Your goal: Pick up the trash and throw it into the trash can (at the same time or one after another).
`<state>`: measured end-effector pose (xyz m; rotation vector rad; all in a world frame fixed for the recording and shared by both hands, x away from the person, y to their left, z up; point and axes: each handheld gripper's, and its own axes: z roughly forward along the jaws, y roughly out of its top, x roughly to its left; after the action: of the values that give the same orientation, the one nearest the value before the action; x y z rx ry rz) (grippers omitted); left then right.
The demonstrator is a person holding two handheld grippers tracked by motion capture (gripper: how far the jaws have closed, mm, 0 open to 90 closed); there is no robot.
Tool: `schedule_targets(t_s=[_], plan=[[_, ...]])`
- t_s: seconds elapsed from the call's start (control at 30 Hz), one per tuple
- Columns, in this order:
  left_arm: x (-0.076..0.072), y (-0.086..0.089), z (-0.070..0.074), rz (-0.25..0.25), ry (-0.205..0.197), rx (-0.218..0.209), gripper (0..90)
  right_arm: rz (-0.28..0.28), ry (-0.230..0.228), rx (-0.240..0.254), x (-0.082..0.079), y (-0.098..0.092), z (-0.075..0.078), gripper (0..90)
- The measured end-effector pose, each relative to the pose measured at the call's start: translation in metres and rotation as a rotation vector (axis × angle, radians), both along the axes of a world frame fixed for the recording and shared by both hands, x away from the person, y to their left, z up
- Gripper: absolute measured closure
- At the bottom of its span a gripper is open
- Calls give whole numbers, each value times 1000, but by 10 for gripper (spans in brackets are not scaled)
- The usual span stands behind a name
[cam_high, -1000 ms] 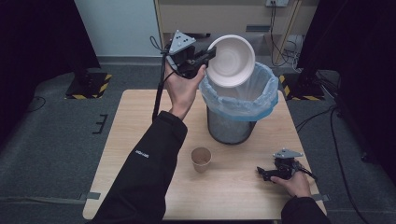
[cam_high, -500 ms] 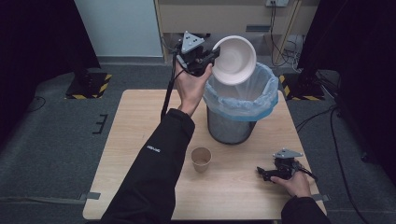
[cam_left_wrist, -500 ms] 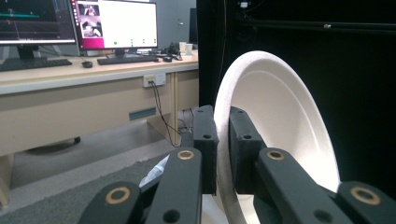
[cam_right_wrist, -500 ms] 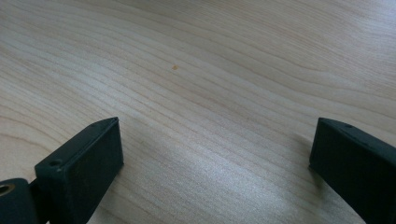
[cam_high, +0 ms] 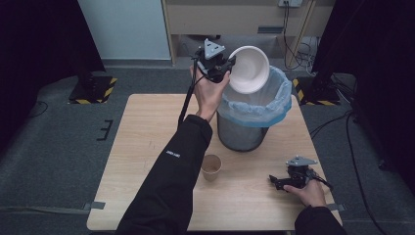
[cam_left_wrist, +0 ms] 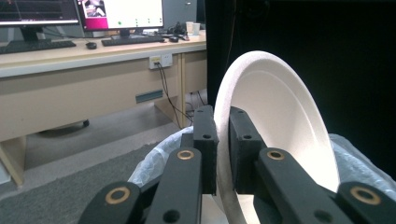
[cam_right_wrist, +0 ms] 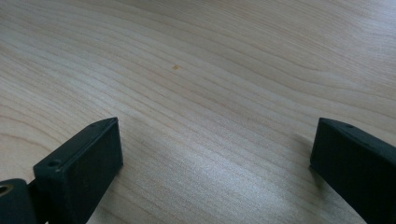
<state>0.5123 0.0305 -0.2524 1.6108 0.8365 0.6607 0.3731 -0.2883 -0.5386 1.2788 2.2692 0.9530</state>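
My left gripper (cam_high: 228,67) is raised at the far side of the table, shut on the rim of a white foam bowl (cam_high: 249,69). The bowl hangs tilted on edge over the mouth of the wire bin (cam_high: 243,132) with its blue bag liner (cam_high: 274,105). In the left gripper view the two black jaws pinch the bowl's (cam_left_wrist: 280,116) rim, with the liner (cam_left_wrist: 159,158) just below. My right gripper (cam_high: 274,182) rests on the table at the near right. Its jaws stand wide open over bare wood (cam_right_wrist: 210,93).
A brown paper cup (cam_high: 211,167) stands upright on the wooden table (cam_high: 142,147), near the front of the bin. A desk with monitors and a keyboard (cam_left_wrist: 37,45) lies beyond the table. Yellow-black stand bases (cam_high: 93,88) sit on the floor at both far corners.
My left hand has carried the bowl rightward and slightly down, so it now hangs over the bin's mouth. The right gripper has stayed where it was.
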Motion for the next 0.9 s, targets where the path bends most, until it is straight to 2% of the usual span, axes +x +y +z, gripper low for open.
schedule_targets(t_s=[0.13,0.17,0.27,0.33,0.4,0.47,0.5,0.67,0.7,0.73,0.77,0.8,0.83,0.9], plan=[[2,-2,-3,-4,11,-1,824,-2,1,1,0,0,0,24],[3,-5,-6,-16,18,-9,797,-2,0,1,0,0,0,24],[5,-7,-10,-34,5,-6,639,-1,0,1,0,0,0,24],[5,-7,-11,-43,10,-14,580,3,-2,-2,0,0,0,24],[3,-3,-12,-70,12,-52,530,4,-2,-1,0,0,0,24],[1,-1,-12,-82,14,-67,479,4,-2,-1,0,0,0,24],[-4,3,-11,-103,8,-87,469,4,-2,-1,0,0,0,24],[-27,19,-8,-151,-22,-93,402,3,-3,1,0,0,0,24],[-27,19,-8,-151,-22,-93,386,4,-5,0,0,0,0,24],[-40,29,-8,-163,-22,-116,371,4,-5,0,0,0,0,24],[-40,29,-8,-163,-22,-116,359,4,-5,0,0,0,0,24],[-51,40,-9,-170,-23,-127,346,4,-4,0,0,0,0,24],[-51,40,-9,-170,-23,-127,344,4,-4,0,0,0,0,24],[-62,51,-9,-162,-28,-99,341,3,-2,1,0,0,0,24]])
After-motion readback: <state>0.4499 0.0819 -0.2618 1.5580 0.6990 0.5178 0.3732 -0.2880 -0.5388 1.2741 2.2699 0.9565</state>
